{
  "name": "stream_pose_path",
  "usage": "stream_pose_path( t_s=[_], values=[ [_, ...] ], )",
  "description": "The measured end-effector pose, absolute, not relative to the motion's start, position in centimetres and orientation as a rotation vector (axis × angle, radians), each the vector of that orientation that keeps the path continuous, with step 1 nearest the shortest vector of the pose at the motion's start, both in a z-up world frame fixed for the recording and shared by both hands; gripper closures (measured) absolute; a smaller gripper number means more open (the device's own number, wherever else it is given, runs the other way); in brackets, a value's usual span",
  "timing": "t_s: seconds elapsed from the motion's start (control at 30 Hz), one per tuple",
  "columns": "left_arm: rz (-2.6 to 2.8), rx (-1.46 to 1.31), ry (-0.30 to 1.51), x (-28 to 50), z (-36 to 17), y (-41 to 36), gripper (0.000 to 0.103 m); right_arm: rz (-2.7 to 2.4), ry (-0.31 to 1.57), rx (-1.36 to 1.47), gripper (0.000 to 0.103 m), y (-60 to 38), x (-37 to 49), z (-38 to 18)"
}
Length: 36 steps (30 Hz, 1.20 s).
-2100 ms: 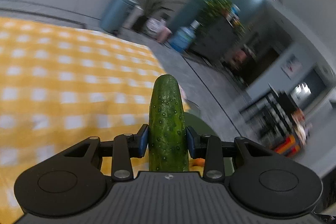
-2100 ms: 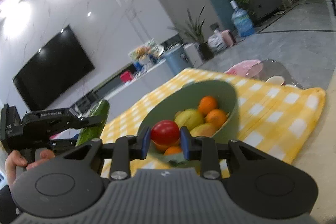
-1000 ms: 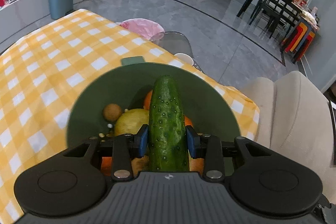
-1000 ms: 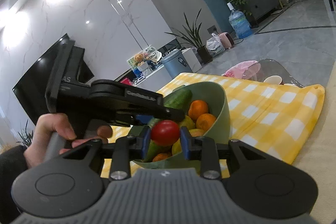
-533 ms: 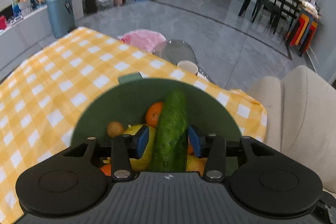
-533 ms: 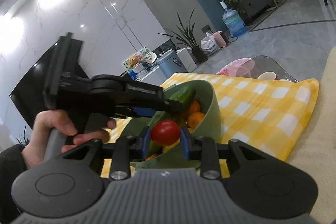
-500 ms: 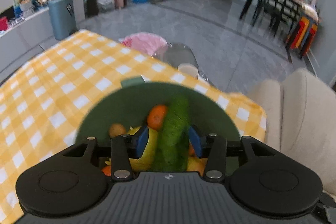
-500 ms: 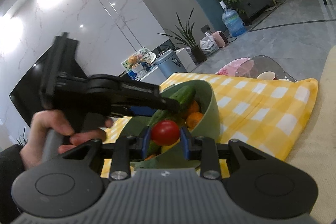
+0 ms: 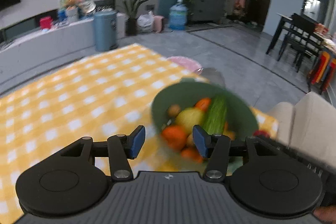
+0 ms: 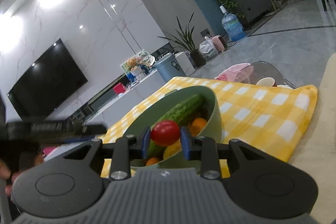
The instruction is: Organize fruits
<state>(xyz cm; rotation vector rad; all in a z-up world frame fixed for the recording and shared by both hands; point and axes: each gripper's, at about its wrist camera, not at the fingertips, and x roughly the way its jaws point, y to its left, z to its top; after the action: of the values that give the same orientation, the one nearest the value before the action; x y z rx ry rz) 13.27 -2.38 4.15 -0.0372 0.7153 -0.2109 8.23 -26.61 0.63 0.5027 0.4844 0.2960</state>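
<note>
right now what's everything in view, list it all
bowl: one, green, on the cloth
cucumber: one, green, leaning in the bowl
oranges: several, orange, in the bowl
yellow fruit: one, yellow-green, in the bowl
small brown fruit: one, in the bowl
tomato: one, red, between the right claw's pads
cloth: one, yellow and white check
paper cup: one, beyond the cloth
bin: one, blue-grey, on the floor
water jug: one, blue, by the cabinet
tv: one, black, on the wall
left claw: open, empty, jaws just opening
right claw: shut on the tomato
</note>
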Motion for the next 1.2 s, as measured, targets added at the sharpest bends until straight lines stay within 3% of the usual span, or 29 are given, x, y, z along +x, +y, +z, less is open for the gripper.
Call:
stream_pose_path(
  t_s=[0.4,0.6,0.67,0.8,0.97,1.2],
  values=[
    [-0.096,-0.147,0.764,11.6,1.4,2.8,0.041,0.429,0.488,0.411,0.081,-22.8,11.9,5.0],
    [-0.111,-0.158,0.753,11.0,1.5,3.4,0.041,0.419,0.471,0.398,0.079,-22.7,12.3,7.3],
    [-0.104,-0.137,0.758,10.7,1.7,3.3,0.041,0.396,0.467,0.395,0.058,-22.6,11.7,7.4],
    [-0.079,-0.125,0.762,10.0,2.5,3.3,0.034,0.375,0.490,0.339,0.039,-21.4,10.3,7.2],
    [-0.049,-0.077,0.768,8.5,3.7,3.3,0.034,0.326,0.545,0.340,0.006,-20.1,9.2,7.5],
    [-0.046,-0.098,0.728,6.9,5.4,2.7,0.018,0.214,0.637,0.196,0.004,-18.0,6.8,8.5]
  ],
)
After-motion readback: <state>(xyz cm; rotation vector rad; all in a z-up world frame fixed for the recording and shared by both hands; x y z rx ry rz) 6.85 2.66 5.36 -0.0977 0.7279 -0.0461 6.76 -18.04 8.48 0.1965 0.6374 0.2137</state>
